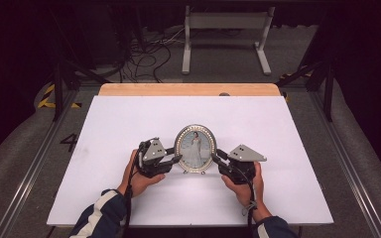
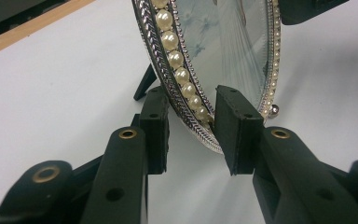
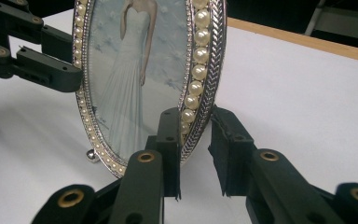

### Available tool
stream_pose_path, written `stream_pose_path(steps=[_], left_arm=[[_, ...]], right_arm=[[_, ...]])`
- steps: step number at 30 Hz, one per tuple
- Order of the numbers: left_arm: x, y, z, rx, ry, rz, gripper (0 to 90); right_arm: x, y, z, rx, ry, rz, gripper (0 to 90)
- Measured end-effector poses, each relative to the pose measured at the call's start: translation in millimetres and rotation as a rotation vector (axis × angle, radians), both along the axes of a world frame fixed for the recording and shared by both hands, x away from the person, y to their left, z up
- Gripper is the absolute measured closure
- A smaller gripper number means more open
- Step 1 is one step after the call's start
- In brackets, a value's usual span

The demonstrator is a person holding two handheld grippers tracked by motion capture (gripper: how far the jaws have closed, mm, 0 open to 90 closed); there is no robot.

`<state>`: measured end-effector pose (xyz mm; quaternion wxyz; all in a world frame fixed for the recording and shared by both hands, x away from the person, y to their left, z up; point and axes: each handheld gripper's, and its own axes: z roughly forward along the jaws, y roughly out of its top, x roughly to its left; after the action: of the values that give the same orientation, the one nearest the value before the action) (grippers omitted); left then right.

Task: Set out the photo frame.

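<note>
The left gripper (image 1: 174,158) and the right gripper (image 1: 217,157) are held low over the counter's near half, pointed inward at each other. Each is gripped from behind by a hand, forearms entering over the near edge. Both sets of jaws are parted, a gap visible.

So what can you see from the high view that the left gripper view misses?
High view alone: the whole oval picture frame standing upright on the white table, tongs at each side, left tongs and right tongs, both hands, the wooden edge and the floor cables beyond.

Left gripper view alone: up close, the pearls along the silver rim, the black stand leg behind, and one small ball foot. The rim sits between the left tongs' pads, with a gap on one side.

Both: the frame and the white table.
</note>
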<state>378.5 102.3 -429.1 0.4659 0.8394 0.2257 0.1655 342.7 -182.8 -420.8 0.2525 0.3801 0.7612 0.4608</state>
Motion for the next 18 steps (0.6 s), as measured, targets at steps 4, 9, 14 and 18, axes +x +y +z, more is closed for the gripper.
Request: stream_pose_path(steps=[4,9,14,18], left_arm=[[-1.9,1.1,1.5,0.0,-0.01,0.002,64.1],[-4.7,3.3,4.3,0.004,-0.024,0.006,62.5],[-5.9,5.4,6.1,0.0,-0.027,0.013,60.1],[-7.8,7.7,8.1,-0.004,-0.031,0.014,58.7]], right_arm=[[-0.2,-1.9,1.3,-0.009,-0.007,-0.001,73.7],[-0.7,-5.1,3.5,-0.017,-0.01,0.004,73.5],[-1.8,-8.9,7.5,-0.03,-0.02,0.013,72.6],[-1.7,-10.9,8.7,-0.039,-0.021,0.014,71.4]])
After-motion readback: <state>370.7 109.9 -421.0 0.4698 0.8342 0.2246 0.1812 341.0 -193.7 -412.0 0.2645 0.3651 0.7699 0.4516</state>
